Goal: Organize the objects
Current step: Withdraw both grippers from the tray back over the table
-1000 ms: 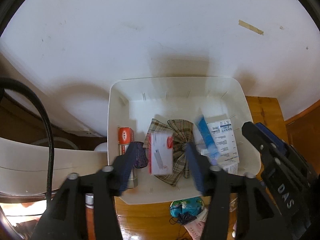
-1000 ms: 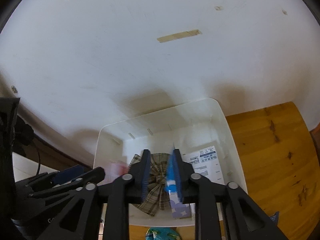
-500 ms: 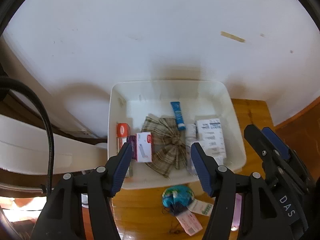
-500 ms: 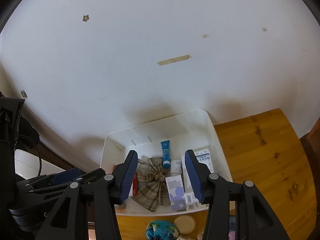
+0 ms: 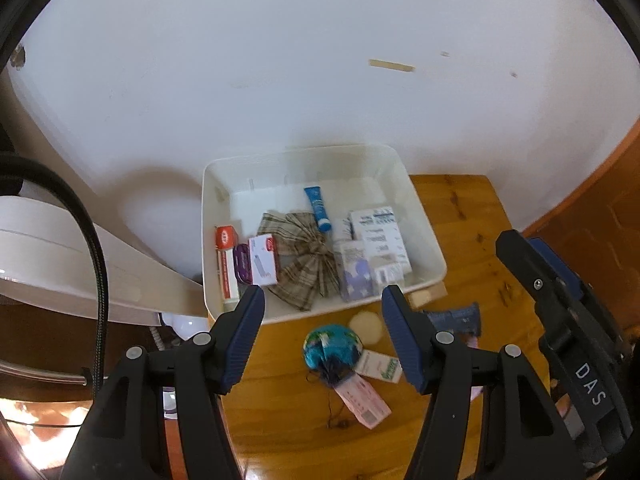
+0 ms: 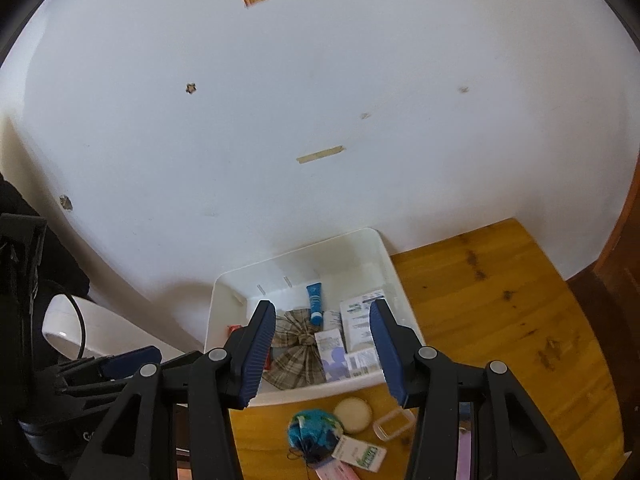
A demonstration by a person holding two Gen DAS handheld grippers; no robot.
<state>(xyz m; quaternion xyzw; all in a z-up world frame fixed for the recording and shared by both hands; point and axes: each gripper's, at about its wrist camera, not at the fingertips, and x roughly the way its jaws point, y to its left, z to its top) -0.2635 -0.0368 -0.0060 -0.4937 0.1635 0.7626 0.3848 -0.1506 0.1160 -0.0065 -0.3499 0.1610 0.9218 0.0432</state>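
Both grippers raised above the work, empty: left gripper (image 5: 322, 312) with fingers spread wide at the lower middle of its view, right gripper (image 6: 322, 344) likewise spread, nothing between the pads of either. White bin (image 5: 430, 248) set against the wall at the frame's centre, on the wooden table (image 5: 468, 208), presumably as the collecting place. Inside it, laid flat and close together: a blue tube (image 5: 318, 208) toward the back, a plaid bow (image 5: 304, 256) in the middle, a red and white box (image 5: 226, 264) along the left wall, white cartons (image 5: 380, 236) on the right. Left outside, just below the bin's near rim: a blue-green pouch (image 5: 332, 350), a round pale disc (image 5: 366, 328), a green and white packet (image 5: 380, 366), a pink tag (image 5: 364, 400). Judging by that, sorting partly done; loose pieces near the front edge probably next, the spread fingers suited to a fresh pick.
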